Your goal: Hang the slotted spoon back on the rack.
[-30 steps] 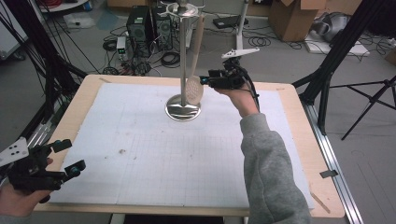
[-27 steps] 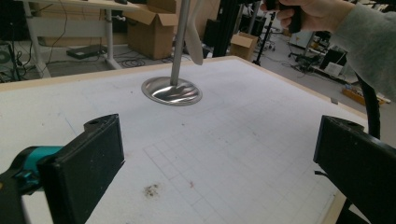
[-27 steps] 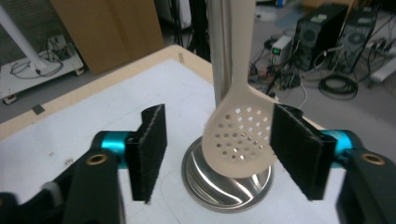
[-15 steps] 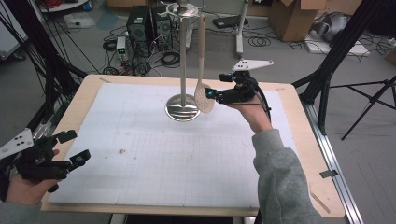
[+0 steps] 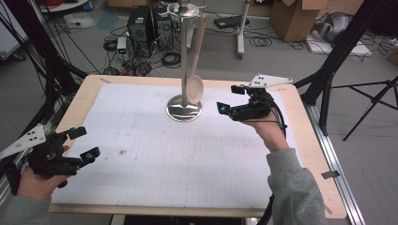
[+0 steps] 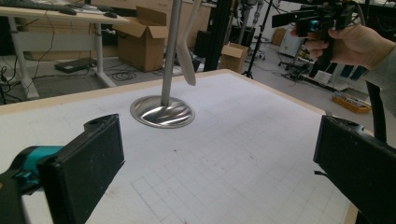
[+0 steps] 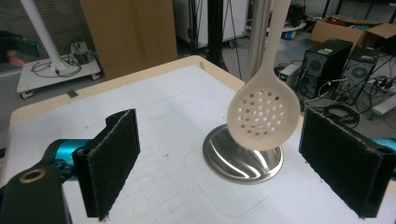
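Slotted spoon (image 5: 193,88) hangs on stand (image 5: 184,111) at table's twelve o'clock; right gripper (image 5: 228,102), jaws just opened and empty, at its three; left gripper (image 5: 83,143) gapes idle; withdraw level, no brushing

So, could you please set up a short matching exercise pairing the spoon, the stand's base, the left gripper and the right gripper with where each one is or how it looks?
Things:
1. spoon
2. base
3. left gripper
4. right gripper

Descriptions:
A. shiny metal disc on the mat
B. open, at the table's near left edge
C. pale, with holes, hanging from the stand
D. open, held above the table to the right of the stand

Pairs: 1-C, 2-A, 3-B, 4-D
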A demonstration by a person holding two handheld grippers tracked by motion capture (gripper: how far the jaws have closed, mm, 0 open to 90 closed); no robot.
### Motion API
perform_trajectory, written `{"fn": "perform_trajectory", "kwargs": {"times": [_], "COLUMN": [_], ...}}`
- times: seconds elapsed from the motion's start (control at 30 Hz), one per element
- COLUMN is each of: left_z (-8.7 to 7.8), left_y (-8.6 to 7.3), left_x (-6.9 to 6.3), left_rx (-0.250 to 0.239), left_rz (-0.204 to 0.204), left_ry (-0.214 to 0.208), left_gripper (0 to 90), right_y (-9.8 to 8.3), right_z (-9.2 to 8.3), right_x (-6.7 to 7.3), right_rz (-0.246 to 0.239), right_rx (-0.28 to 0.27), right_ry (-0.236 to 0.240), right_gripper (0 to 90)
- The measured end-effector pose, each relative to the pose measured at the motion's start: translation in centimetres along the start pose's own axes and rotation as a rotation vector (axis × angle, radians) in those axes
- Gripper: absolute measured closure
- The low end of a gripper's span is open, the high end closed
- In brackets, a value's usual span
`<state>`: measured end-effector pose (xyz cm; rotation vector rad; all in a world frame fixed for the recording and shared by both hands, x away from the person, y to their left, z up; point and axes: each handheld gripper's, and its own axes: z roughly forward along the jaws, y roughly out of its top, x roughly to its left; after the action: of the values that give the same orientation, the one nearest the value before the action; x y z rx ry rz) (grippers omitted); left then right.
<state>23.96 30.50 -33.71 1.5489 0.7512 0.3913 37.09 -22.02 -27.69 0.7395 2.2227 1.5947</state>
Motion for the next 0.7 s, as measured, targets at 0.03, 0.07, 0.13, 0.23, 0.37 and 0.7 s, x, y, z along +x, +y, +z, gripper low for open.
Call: {"fn": "perform_trajectory", "kwargs": {"times": [0.03, 0.07, 0.13, 0.23, 0.37, 0.7], "left_z": [0.0, 0.1, 0.2, 0.6, 1.0, 1.2], "left_y": [0.0, 0.0, 0.0, 0.0, 0.0, 0.1], "left_x": [0.0, 0.1, 0.2, 0.2, 0.3, 0.8], "left_rx": [0.0, -0.002, -0.002, 0.001, 0.002, -0.012], "left_rz": [0.001, -0.002, -0.002, -0.003, -0.002, -0.007], "left_ry": [-0.001, -0.001, 0.0, -0.001, -0.004, -0.006], "left_gripper": [2.0, 2.0, 2.0, 2.0, 2.0, 2.0], "right_y": [-0.2, -0.5, -1.0, -1.8, -2.8, -5.8], "right_z": [-0.2, -0.5, -0.9, -1.7, -2.8, -4.9], "right_x": [0.0, 0.0, 0.1, 0.0, -0.3, -0.3], "right_rz": [0.006, 0.008, 0.013, 0.031, 0.057, 0.079], "right_rx": [0.001, -0.001, -0.002, -0.014, -0.027, -0.02], "right_ry": [0.009, 0.014, 0.011, 0.007, 0.0, -0.045], "right_gripper": [11.3, 11.3, 11.3, 11.2, 11.0, 11.0]}}
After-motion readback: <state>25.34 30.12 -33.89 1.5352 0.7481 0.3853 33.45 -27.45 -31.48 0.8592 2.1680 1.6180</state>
